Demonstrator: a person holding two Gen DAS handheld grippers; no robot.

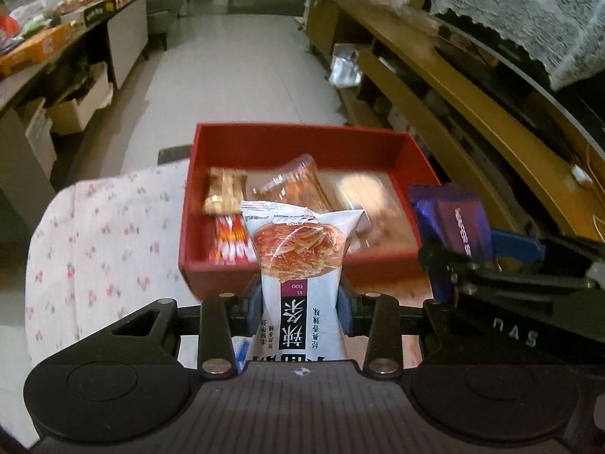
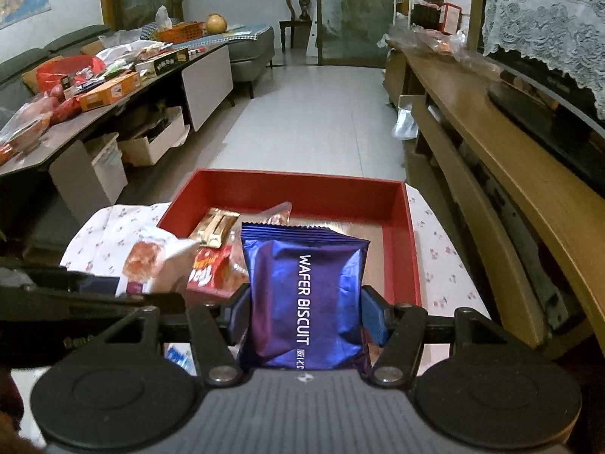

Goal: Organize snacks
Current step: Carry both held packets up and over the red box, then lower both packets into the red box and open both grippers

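Blue pads are pressing both sides of each packet: the left gripper (image 1: 300,304) is closed on a white spicy-strip packet (image 1: 300,265), and the right gripper (image 2: 305,312) is closed on a purple wafer biscuit packet (image 2: 304,299). Both packets are standing upright just before the near wall of the red box (image 2: 414,249), not yet inside it. The box is sitting on a flowered cloth (image 1: 102,242) and is already holding a gold packet (image 2: 215,227), a red packet (image 2: 210,270) and a clear-wrapped snack (image 1: 298,185); its right part is looking bare. I judge the task is partly done, with these two packets left to place.
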